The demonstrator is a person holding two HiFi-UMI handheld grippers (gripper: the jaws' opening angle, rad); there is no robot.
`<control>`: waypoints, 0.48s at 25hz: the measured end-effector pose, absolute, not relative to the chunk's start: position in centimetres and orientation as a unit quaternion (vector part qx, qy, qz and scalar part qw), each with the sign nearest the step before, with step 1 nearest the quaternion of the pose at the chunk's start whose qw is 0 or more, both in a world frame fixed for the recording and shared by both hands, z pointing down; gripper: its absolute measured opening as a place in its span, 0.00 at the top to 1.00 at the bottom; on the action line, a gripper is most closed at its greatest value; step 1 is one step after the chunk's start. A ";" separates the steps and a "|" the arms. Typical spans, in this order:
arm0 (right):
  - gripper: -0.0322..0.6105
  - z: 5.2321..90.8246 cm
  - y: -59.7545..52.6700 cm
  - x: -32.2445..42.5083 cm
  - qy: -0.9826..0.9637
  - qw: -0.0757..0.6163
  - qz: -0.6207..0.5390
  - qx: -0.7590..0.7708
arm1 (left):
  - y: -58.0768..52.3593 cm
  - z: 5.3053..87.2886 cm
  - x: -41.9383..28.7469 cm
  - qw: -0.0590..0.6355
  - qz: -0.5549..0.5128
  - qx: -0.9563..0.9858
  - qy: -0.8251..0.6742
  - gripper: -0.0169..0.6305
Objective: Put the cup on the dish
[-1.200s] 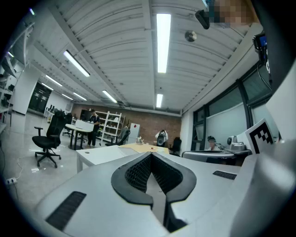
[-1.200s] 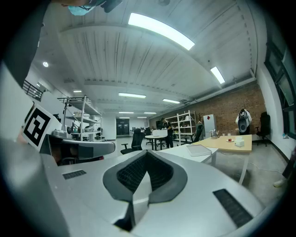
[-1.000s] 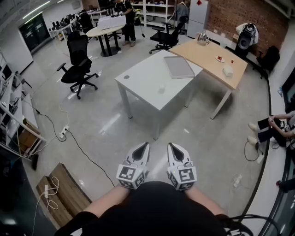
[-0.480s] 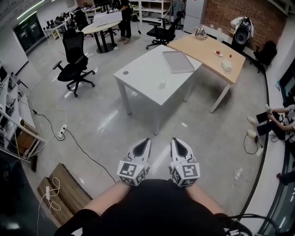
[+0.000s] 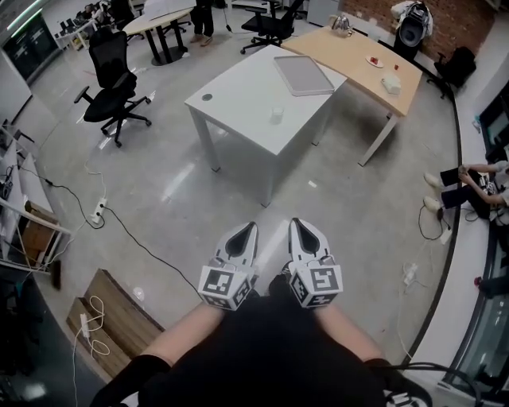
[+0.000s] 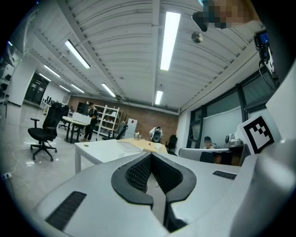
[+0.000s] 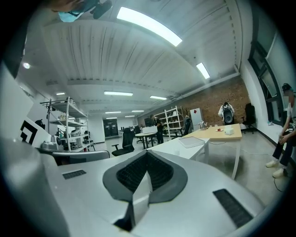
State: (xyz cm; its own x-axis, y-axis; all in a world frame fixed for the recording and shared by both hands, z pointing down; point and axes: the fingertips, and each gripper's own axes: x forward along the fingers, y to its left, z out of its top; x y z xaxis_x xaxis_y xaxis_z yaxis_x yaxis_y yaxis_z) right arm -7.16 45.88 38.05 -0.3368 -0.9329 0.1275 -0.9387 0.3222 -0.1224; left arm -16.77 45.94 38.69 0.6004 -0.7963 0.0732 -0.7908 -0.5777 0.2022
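Note:
A small pale cup (image 5: 276, 115) stands on the white table (image 5: 238, 119) far ahead, near a flat grey tray (image 5: 303, 75). A little dish (image 5: 374, 62) with something red on it lies on the wooden table (image 5: 398, 60) beyond. My left gripper (image 5: 249, 229) and right gripper (image 5: 298, 226) are held side by side in front of my body, over the floor and well short of the table. Both are shut with nothing between their pads. The left gripper view shows the left gripper (image 6: 150, 155) pointing level at the white table (image 6: 99, 148). The right gripper (image 7: 147, 154) points the same way.
Black office chairs (image 5: 110, 70) stand at the left. Cables and a power strip (image 5: 99, 210) run over the floor, with a wooden board (image 5: 111, 314) at lower left. A person's legs (image 5: 465, 179) show at the right edge. A white box (image 5: 390, 81) and a kettle (image 5: 342, 24) are on the wooden table.
The white table has slid up and to the left in the head view as the view shifts. Both grippers stay shut and side by side.

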 end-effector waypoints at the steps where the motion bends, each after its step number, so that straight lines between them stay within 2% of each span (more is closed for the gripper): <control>1: 0.93 38.4 45.3 -7.4 -0.814 0.019 0.090 0.574 | 45.5 39.1 -16.8 0.112 -0.012 0.887 -0.449 0.96; 12: 0.93 40.7 33.4 -5.6 -0.833 0.030 0.110 0.541 | 34.3 41.0 -13.4 0.116 0.008 0.880 -0.461 0.96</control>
State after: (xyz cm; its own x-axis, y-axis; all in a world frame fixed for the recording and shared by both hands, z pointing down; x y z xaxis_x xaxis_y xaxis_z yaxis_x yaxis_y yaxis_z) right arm -5.58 33.36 40.67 -0.4124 -0.8952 0.1691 -0.9084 0.3900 -0.1509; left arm -13.42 34.32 40.96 0.5750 -0.8092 0.1213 -0.8129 -0.5480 0.1974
